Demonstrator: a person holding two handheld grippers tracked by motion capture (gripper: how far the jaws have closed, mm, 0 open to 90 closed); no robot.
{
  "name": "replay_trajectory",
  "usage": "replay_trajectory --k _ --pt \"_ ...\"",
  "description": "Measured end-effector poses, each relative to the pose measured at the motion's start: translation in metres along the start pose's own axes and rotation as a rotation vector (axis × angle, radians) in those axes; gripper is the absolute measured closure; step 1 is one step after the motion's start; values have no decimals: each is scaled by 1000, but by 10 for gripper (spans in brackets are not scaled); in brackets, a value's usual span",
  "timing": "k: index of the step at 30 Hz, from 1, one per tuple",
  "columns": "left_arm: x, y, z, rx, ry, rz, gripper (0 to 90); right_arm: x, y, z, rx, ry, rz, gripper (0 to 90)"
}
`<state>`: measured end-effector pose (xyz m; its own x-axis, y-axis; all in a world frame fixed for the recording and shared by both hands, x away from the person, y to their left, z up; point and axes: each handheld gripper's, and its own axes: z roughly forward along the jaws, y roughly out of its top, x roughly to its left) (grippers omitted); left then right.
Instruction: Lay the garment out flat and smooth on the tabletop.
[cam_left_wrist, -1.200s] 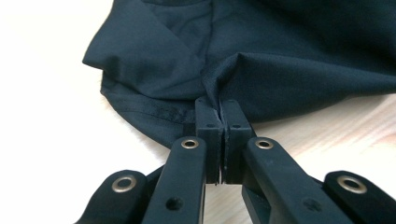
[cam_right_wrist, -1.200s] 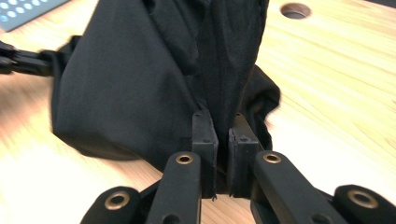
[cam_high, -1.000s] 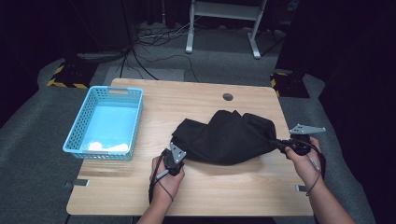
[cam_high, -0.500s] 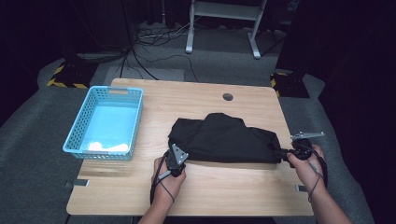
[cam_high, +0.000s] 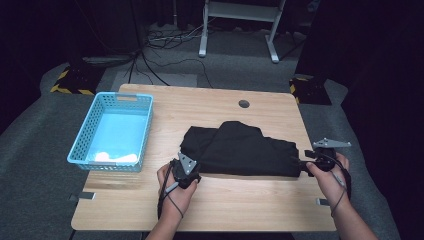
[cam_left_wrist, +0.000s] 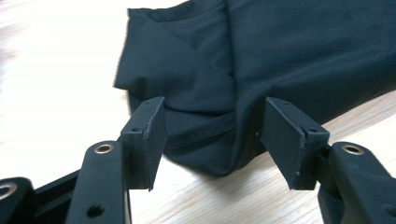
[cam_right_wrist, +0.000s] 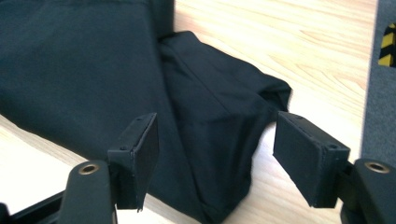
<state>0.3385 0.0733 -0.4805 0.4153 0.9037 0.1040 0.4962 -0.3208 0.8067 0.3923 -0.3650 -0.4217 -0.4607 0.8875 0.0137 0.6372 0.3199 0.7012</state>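
Left gripper (cam_left_wrist: 210, 135): fingers (cam_left_wrist: 144, 140) apart, have just been opening. A folded corner of the black cloth (cam_left_wrist: 280, 51) sits between them, pads not pressing it. Released, not held.

Right gripper (cam_right_wrist: 215, 154): same story. Fingers (cam_right_wrist: 137, 158) spread, just been opening, with the cloth's (cam_right_wrist: 70, 65) other end corner lying loose between them on the table (cam_right_wrist: 280, 42).

Out from the fingers: in the high view the cloth (cam_high: 240, 150) lies folded in a long band running from the left gripper (cam_high: 186, 167) to the right gripper (cam_high: 312, 162), one end at each. A raised hump of fabric sits on the far side, mid-span. Near edge looks fairly straight. A blue basket (cam_high: 112, 132) stands well off beyond the left gripper, something pale in its near end, too small to identify.

Handling, as a judgement: soft, light, zero stiffness. It will sag and unfold under its own weight if lifted from one point. Matte knit, so not slippery on the pads; nothing to break. Multiple layers at the corners, so a shallow pinch could catch only the top ply and peel the fold open.

Best hold: both end corners together, fingers pushed deep enough over the edge to trap all layers, light tension between the hands. The hump needs flattening before any next fold.
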Motion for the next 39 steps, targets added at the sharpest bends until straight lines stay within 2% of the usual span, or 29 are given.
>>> replay_trajectory --k 7,14,18,21,28,32,39 --pt "9 -6 -11 4 18 -22 387 16 18 10 -19 21 -54 315" --pt "18 -16 -21 16 34 -49 378 28 38 23 -30 55 -85 310" --pt "23 -22 -25 11 12 -68 367 33 48 32 -45 75 -96 310" --pt "24 -25 -29 15 12 -66 361 36 55 38 -69 81 -104 317" --pt "33 -34 -35 22 11 -93 353 41 66 56 -79 116 -108 313" --pt "36 -37 -34 26 6 -104 353 44 71 66 -89 127 -128 315" --pt "33 -37 -33 33 -11 -94 351 51 77 85 -81 140 -133 323"
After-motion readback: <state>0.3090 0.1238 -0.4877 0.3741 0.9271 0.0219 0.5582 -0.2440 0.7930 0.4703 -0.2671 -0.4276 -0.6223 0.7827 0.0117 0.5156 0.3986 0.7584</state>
